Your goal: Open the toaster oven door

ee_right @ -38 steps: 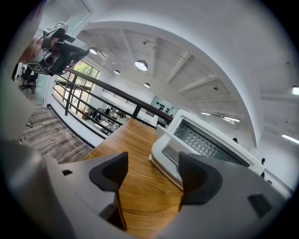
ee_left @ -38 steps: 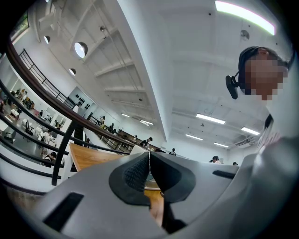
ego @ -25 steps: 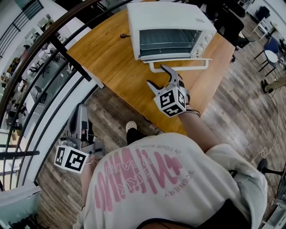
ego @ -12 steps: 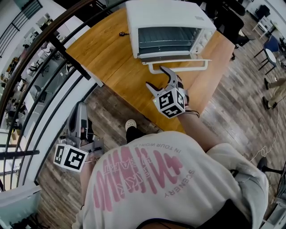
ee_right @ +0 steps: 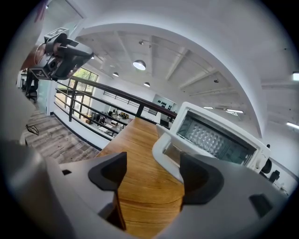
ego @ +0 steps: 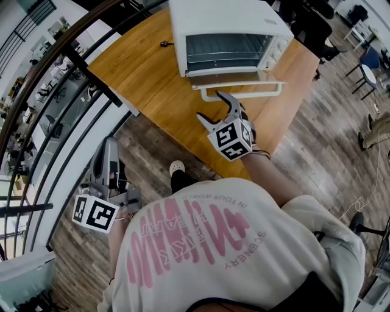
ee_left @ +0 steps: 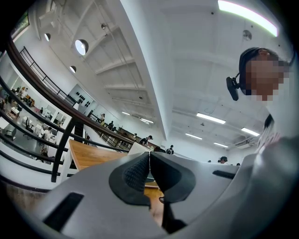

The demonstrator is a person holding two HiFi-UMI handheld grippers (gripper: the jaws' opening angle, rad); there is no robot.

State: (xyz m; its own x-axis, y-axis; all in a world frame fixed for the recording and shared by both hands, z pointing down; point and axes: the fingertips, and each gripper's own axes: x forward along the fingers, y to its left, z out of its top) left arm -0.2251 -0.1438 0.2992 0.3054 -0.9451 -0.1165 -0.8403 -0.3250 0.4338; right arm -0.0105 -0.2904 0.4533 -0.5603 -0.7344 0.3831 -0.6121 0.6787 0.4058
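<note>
Wooden table (ego: 152, 85) with toaster oven (ego: 225, 18), small dark object (ego: 164, 43)

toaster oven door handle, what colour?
White handle, same as the toaster oven body; clearest in the head view.

Toaster oven (ego: 225, 18): smooth white shell, faint sheen.
Surface (ego: 146, 73): wood, visible grain, satin.
Floor (ego: 317, 158): matt wood-look planks.
Left tongs (ee_left: 149, 155): grey matt plastic, dark ribbed pads (ee_left: 133, 172).
Shirt (ego: 244, 262): soft white cloth.

Closed tongs (ee_left: 149, 163), wooden table (ee_left: 91, 156) beyond
</note>
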